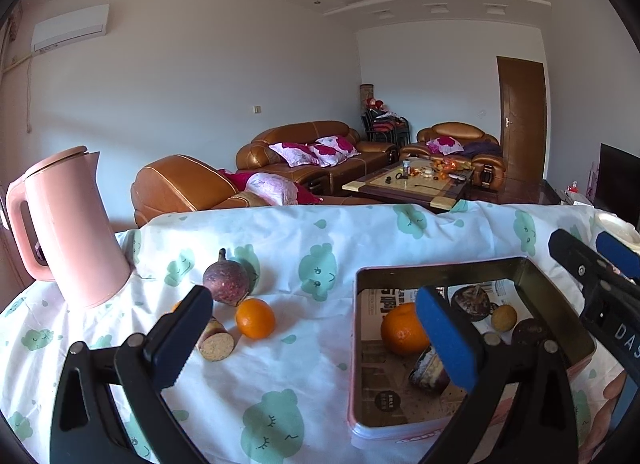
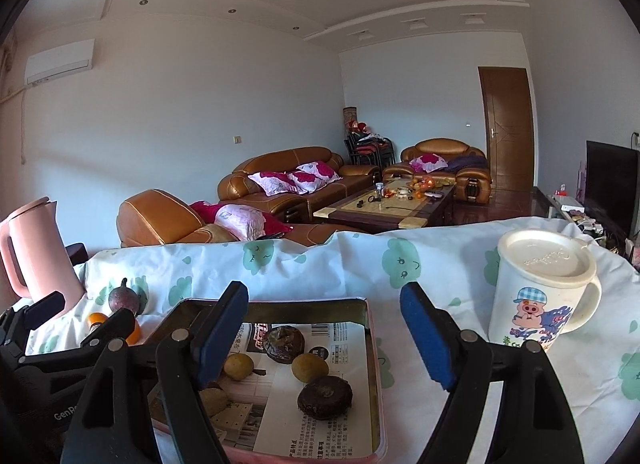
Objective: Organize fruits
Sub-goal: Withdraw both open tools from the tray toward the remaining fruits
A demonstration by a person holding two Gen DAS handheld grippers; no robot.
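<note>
A living room with brown leather sofas lies behind a table draped in a white cloth [image 1: 304, 364] printed with green cartoon shapes. On that cloth, left of the tin, three fruits wait: a loose orange [image 1: 255, 318], a dark purple fruit [image 1: 226, 282] just behind it with its stem pointing up, and a cut piece [image 1: 216, 341] lying on its side, long axis running back-left to front-right, pale cut face turned toward the camera. The paper-lined tin tray [image 1: 558, 292] already holds an orange and several brown and yellowish fruits. The left gripper [image 1: 316, 328] hangs spread wide and empty, its left finger close by the cut piece, though whether they touch is hard to tell. So the loose fruits lie ahead and left of it, nearer this hand. The right gripper [image 2: 324, 328], also wide apart and empty, hovers over the tin, beside a lidded cartoon mug [image 2: 540, 296]; a pink kettle [image 1: 68, 228] stands far left.
</note>
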